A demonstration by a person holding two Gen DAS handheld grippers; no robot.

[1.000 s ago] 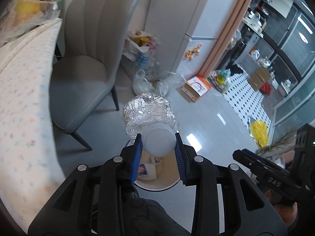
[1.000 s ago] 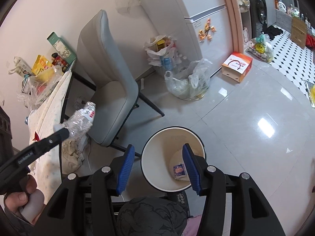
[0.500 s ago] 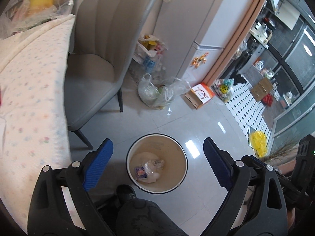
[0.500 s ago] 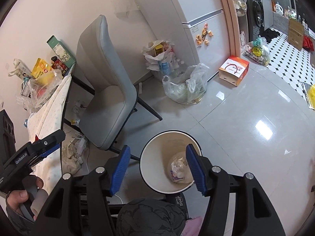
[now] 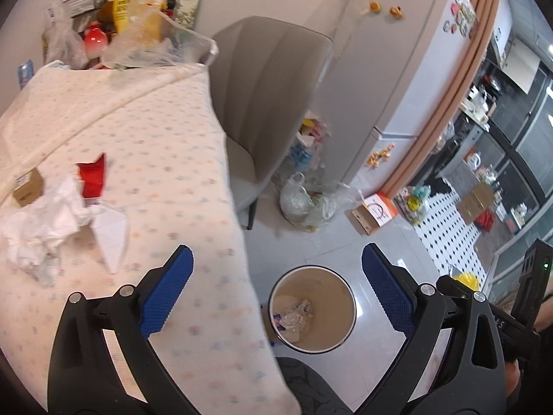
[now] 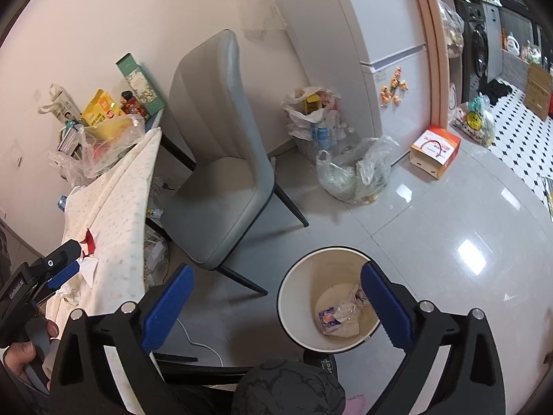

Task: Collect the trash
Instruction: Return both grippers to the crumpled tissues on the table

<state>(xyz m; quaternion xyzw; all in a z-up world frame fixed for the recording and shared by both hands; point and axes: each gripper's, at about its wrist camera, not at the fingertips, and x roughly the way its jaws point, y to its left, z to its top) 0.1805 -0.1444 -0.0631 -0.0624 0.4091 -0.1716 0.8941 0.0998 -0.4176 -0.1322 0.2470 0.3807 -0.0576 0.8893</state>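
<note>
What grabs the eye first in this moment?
The round waste bin on the shiny floor, with a crushed plastic bottle inside, sits beside the table. On the dotted tablecloth lie crumpled white tissue and a red scrap. A grey chair stands behind.

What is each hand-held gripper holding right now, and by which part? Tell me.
Nothing. The left hand-held gripper and right hand-held gripper are opening, with nothing between their jaws. The crushed plastic bottle lies in the bin.
</note>
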